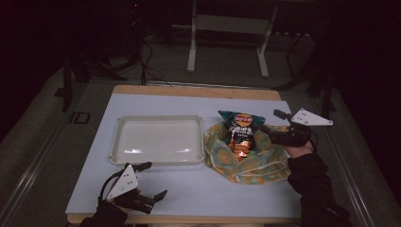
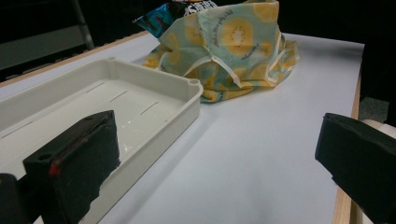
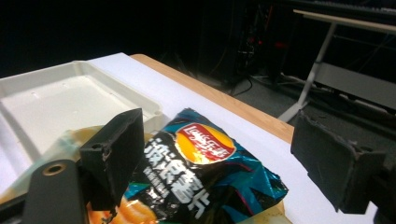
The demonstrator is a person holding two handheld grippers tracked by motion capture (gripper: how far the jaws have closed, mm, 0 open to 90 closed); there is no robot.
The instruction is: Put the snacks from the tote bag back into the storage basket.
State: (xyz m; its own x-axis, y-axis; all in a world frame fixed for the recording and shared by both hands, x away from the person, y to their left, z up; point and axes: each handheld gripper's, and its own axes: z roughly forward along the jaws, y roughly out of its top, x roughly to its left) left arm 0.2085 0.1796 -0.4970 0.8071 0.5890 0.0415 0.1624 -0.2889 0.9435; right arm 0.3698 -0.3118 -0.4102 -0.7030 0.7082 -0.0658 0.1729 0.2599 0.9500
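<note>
A dark teal crisps bag [image 1: 241, 131] [image 3: 196, 172] lies on a crumpled cloth bag with a yellow fruit print [image 1: 246, 158] [image 2: 233, 51], right of the table's middle. My right gripper [image 1: 273, 121] [image 3: 224, 158] hangs open just right of the crisps bag, its jaws spread on either side of the bag's top end without touching it. A white plastic tray [image 1: 158, 139] [image 2: 154, 93] [image 3: 56, 93] sits to the left, with nothing in it. Near the front edge, below the tray's front left corner, my left gripper [image 1: 153, 179] [image 2: 219, 154] stands open and holds nothing.
The white table top [image 1: 198, 189] has a wooden rim at the back and front. Beyond the table stand a white metal frame [image 1: 227, 38] and cables on the dark floor.
</note>
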